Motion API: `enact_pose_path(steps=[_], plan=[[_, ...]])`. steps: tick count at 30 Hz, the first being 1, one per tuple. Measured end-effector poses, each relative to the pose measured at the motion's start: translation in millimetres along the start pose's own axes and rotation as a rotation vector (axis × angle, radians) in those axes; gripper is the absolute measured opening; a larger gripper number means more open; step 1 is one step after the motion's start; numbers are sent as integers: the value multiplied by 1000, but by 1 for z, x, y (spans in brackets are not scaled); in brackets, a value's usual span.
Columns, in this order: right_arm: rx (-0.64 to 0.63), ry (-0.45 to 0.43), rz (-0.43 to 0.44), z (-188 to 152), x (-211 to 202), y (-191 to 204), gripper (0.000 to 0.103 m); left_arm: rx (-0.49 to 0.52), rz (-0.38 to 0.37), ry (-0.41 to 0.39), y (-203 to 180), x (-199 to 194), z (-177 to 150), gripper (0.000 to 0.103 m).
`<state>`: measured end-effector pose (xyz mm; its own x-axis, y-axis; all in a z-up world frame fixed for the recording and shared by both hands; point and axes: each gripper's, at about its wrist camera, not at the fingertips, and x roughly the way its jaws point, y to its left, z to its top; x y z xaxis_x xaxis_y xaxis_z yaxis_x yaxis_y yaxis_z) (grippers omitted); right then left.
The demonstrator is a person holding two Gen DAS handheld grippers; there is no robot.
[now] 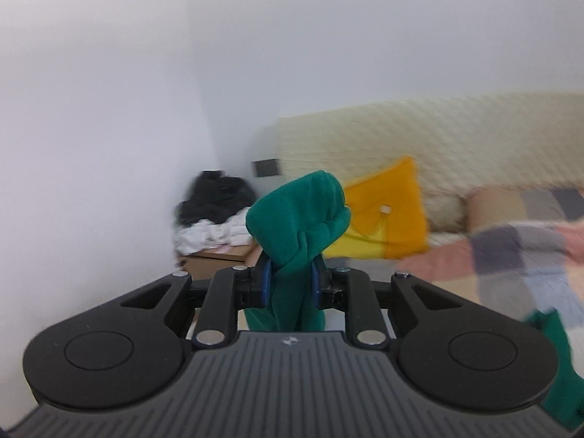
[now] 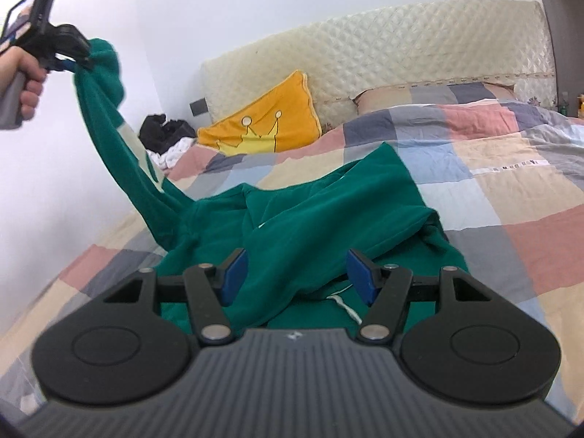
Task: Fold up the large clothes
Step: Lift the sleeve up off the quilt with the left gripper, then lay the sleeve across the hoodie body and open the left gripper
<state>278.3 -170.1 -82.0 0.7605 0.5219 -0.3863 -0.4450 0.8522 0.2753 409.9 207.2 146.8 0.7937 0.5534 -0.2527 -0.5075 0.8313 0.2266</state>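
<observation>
A large green garment (image 2: 310, 226) lies crumpled on the checked quilt (image 2: 492, 189) of a bed. One of its sleeves rises in a taut strip to my left gripper (image 2: 78, 60), held up by a hand at the far left. In the left wrist view, my left gripper (image 1: 291, 277) is shut on that bunched green sleeve (image 1: 299, 215), which bulges above the blue pads. My right gripper (image 2: 297, 273) hovers low over the garment's body, open. Both pad faces are bare and cloth lies under the gap. A white drawstring (image 2: 345, 304) shows near its right finger.
A yellow crown cushion (image 2: 270, 120) leans on the quilted cream headboard (image 2: 383, 47), with a checked pillow (image 2: 438, 91) beside it. Black and white clothes (image 2: 166, 135) are piled on a wooden bedside table (image 1: 215, 259) in the corner. A white wall stands on the left.
</observation>
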Motion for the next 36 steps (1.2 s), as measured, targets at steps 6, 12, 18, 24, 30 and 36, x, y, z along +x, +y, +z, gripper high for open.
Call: enact_pose_path(steps=[6, 12, 18, 24, 30, 36], plan=[[59, -40, 17, 6, -13, -21, 63, 87, -109, 3, -70, -36, -20, 24], [113, -95, 16, 10, -31, -39, 63, 87, -260, 48, -128, -76, -63, 24], [209, -126, -23, 11, -41, -69, 64, 81, -412, 107, -195, -100, -132, 24], [272, -164, -65, 8, -43, -89, 64, 42, -520, 258, -233, -82, -211, 24], [331, -144, -96, 5, -30, -105, 64, 17, -589, 308, -241, -60, -253, 25], [320, -115, -114, -1, -19, -102, 64, -132, -694, 391, -212, -60, -259, 60]])
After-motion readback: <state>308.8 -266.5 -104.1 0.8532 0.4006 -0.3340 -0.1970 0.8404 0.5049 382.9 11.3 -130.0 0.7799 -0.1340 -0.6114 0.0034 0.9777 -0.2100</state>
